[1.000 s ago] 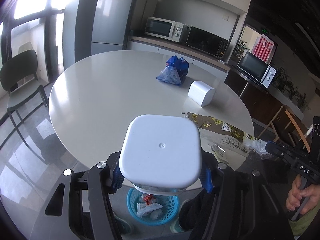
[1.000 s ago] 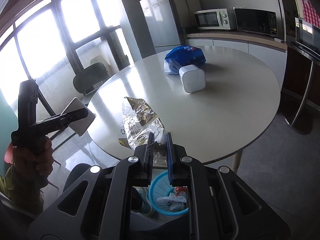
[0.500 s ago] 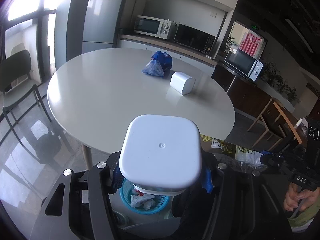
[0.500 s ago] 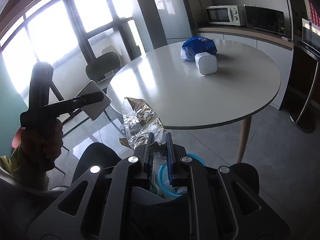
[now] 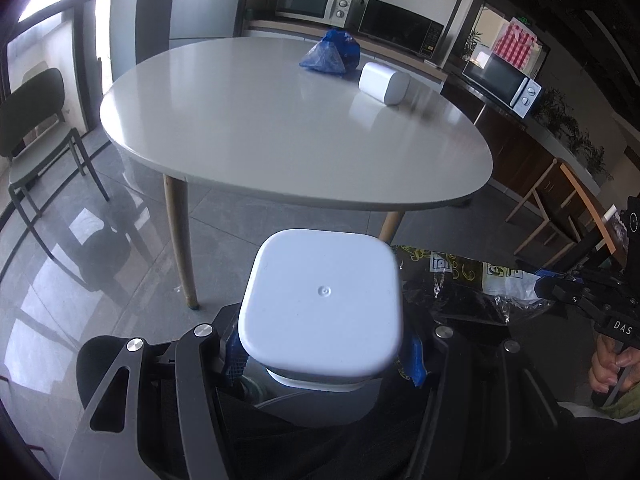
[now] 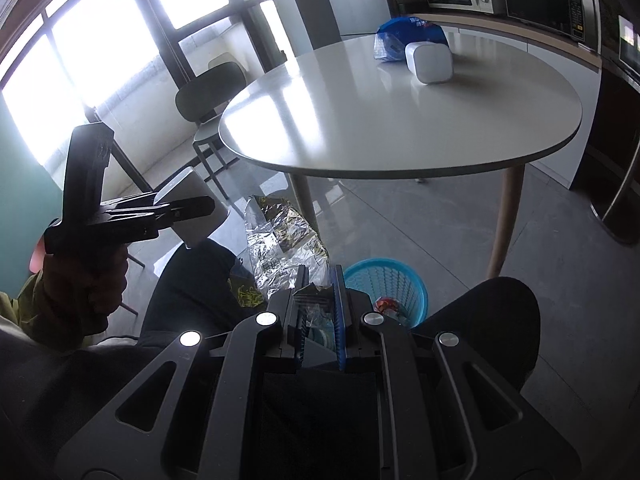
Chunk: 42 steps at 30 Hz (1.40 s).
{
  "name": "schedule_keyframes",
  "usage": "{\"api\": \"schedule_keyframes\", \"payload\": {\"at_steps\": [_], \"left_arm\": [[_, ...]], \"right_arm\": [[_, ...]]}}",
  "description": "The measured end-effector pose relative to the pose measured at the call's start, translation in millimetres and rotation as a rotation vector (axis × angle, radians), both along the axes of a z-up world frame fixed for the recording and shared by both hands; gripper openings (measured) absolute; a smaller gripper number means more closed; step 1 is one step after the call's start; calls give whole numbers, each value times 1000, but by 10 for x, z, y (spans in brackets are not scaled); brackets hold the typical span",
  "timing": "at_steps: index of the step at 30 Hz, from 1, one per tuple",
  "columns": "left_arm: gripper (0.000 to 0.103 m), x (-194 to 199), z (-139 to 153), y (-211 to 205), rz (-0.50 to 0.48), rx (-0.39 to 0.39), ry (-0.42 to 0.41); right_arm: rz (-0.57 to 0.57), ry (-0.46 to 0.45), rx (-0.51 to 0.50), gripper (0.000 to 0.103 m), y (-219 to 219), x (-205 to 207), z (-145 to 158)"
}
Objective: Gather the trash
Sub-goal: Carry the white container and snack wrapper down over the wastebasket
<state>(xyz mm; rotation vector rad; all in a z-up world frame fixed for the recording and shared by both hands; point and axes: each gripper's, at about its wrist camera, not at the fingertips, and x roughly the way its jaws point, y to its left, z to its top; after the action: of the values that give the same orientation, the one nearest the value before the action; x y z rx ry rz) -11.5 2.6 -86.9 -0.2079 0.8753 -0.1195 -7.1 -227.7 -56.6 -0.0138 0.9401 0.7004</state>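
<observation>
Both loads pulled back off the table, now over the lap.
The left gripper stays clamped on a white square plastic tub; the right gripper pinches a crinkled foil wrapper, with a blue mesh bin just beyond its jaws.

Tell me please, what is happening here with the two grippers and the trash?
A seated person is collecting trash with a gripper in each hand. The left gripper holds a white square container. The right gripper has its jaws closed on a crinkled plastic wrapper, just above a blue basket on the floor between the person's knees. On the round table lie a blue bag and another white container.
</observation>
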Motion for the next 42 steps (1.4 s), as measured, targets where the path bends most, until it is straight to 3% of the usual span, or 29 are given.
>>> {"api": "schedule_keyframes", "payload": {"at_steps": [11, 29, 42], "left_arm": [[59, 118, -523, -20, -6, 11, 103], [59, 379, -1115, 43, 49, -5, 212], [59, 649, -1561, 55, 100, -73, 308]], "right_arm": [[-37, 106, -76, 10, 83, 280, -616], [-81, 256, -184, 10, 331, 740, -1527], [-91, 335, -277, 11, 567, 1023, -2043]]}}
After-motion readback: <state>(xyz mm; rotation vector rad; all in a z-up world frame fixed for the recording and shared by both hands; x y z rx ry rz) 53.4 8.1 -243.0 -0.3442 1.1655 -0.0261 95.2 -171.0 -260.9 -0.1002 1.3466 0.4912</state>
